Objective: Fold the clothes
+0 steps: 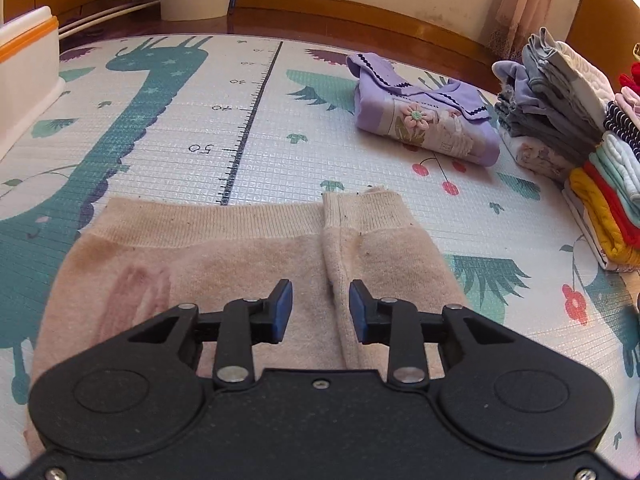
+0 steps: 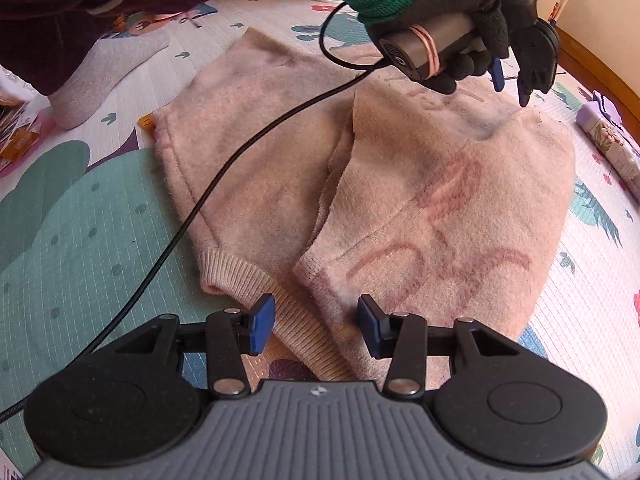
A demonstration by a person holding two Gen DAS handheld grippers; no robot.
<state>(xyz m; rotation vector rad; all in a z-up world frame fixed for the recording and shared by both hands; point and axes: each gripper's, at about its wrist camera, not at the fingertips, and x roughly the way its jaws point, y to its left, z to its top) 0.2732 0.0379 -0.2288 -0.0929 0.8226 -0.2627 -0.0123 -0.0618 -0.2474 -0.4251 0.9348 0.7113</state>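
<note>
A pale pink knitted sweater (image 2: 400, 184) lies flat on the play mat, with a sleeve folded across its body and a faint red pattern showing through. My left gripper (image 1: 320, 312) hovers open just above the sweater (image 1: 224, 264), its blue pads either side of the folded sleeve's edge. That same left gripper (image 2: 510, 80) shows in the right wrist view, held by a black-gloved hand (image 2: 448, 12) over the far end of the sweater. My right gripper (image 2: 316, 320) is open above a ribbed cuff (image 2: 248, 276), nothing between its fingers.
A folded lilac garment (image 1: 428, 116) lies on the patterned mat (image 1: 240, 120), beside stacks of folded clothes (image 1: 572, 128) at the right. A white box with an orange rim (image 1: 24, 76) stands at the left. A person's socked foot (image 2: 100, 76) and a black cable (image 2: 224, 176) are nearby.
</note>
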